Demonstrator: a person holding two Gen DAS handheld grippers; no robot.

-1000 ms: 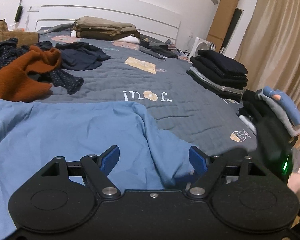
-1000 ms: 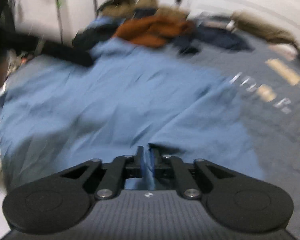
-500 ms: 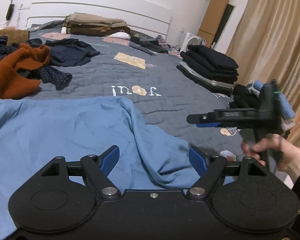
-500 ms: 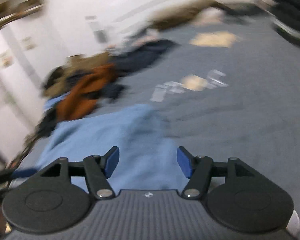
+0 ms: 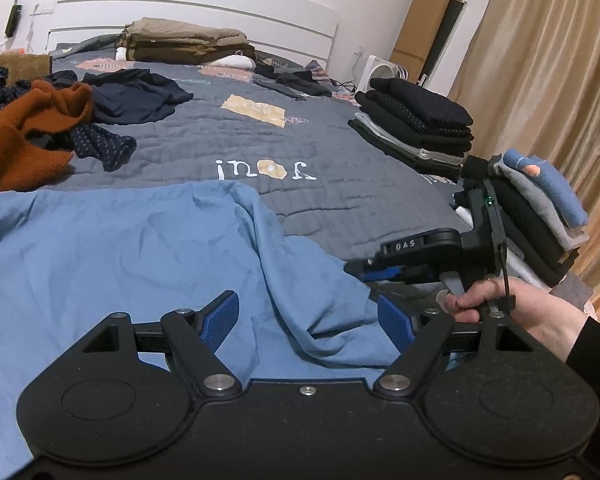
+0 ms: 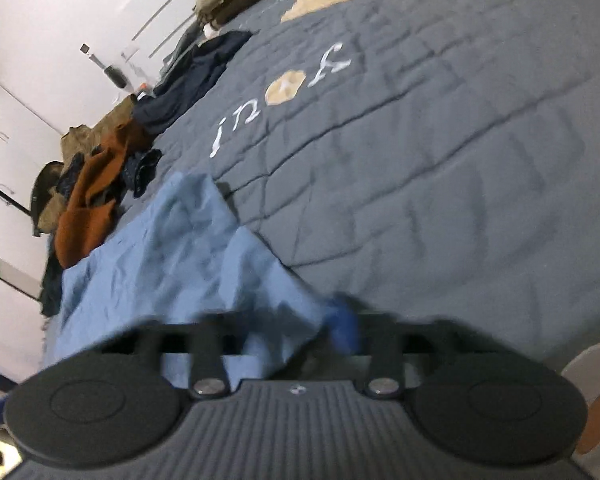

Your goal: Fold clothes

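Plain blue garment (image 5: 132, 248), grey quilt (image 5: 220, 136), rust-orange sweater (image 5: 24, 136)

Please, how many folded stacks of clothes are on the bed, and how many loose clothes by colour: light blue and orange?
Folded stacks: 3
Light blue cloth: 1
Orange garment: 1
Total: 5

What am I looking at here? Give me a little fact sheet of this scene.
place: bed with a grey quilt
spread in front: blue cloth, unfolded
left claw: open over the blue cloth
right claw: just closed at the cloth's edge; grip blurred
unfolded heap: orange sweater
folded: dark stack
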